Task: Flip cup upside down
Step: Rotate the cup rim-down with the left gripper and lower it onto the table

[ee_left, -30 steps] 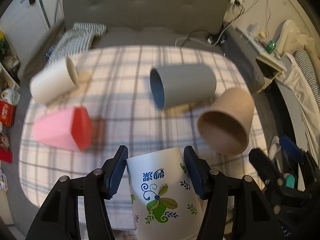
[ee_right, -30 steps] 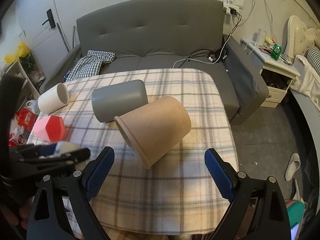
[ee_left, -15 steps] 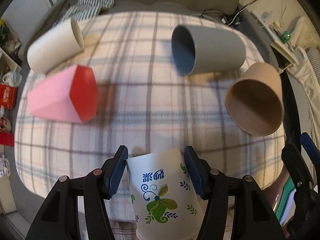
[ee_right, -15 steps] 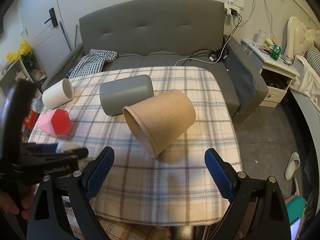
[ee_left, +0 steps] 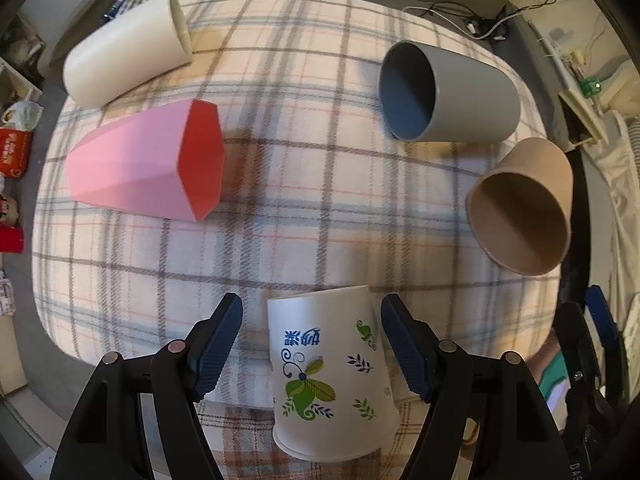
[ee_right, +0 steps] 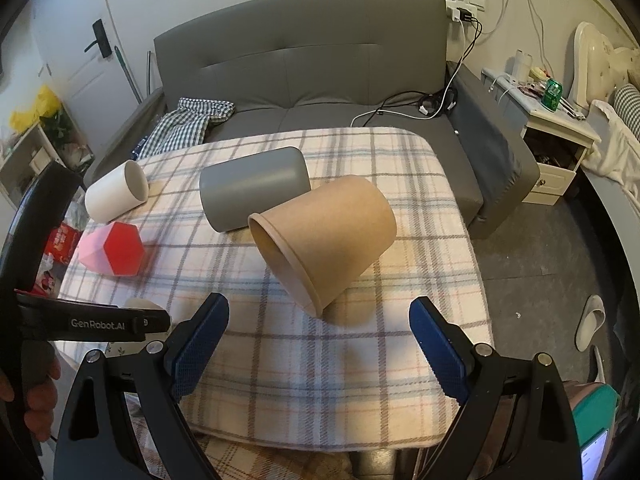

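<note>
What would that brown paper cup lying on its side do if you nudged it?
The brown paper cup lies on its side on the plaid cloth, so it would probably roll, curving because it tapers. It looks like thin paper, likely light and easily dented. The right tongs, open, are not touching it.

Grey sofa (ee_right: 304, 80), white nightstand (ee_right: 556, 148), plaid-covered table (ee_right: 400, 184)

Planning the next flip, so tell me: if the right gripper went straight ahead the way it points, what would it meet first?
Most likely the brown paper cup, lying on its side on the plaid cloth. It sits ahead of the open right gripper, roughly centred between the pads, with the grey cup behind it. Depth is uncertain.
</note>
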`<state>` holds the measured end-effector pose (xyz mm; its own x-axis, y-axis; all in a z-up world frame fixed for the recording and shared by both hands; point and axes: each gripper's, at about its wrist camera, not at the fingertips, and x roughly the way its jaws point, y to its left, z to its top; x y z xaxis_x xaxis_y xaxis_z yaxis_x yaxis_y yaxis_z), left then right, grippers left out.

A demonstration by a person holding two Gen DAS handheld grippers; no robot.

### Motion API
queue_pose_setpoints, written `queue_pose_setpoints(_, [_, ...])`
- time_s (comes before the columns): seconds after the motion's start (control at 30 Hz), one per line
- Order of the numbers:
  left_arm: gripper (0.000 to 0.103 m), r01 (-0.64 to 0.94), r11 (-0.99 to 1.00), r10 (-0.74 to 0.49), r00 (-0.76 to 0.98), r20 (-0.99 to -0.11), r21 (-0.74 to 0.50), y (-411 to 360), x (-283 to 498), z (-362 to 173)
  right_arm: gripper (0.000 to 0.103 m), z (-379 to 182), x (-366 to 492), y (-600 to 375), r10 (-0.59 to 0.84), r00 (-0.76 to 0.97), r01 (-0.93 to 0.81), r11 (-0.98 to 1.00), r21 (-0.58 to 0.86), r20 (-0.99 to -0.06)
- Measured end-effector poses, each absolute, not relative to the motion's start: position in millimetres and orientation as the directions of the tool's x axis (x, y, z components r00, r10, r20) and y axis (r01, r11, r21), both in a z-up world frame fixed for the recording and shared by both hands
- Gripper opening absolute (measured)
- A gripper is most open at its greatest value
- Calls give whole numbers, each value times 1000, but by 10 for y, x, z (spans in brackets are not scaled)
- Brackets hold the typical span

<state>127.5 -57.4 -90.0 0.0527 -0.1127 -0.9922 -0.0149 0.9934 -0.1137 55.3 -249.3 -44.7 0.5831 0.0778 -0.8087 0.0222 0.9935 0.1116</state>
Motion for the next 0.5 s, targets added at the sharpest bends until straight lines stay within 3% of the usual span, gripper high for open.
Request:
queue_pose_setpoints(0.1, [60,-14,987,-163,2,-987,-163,-545,1273,-977,92,-427,551,-2479,80,582,20,993,113,-809])
queue_pose_setpoints(0.3, [59,-12,980,-198,26,-980,-198,-506,1285,-894,92,-371,518,-2495,84,592,19,993,118,-801])
queue_pose_setpoints(0.5, [59,27,983,-184,175,-967,-182,-495,1293,-517,92,-318,466,-2484,87,604,14,993,120,-793])
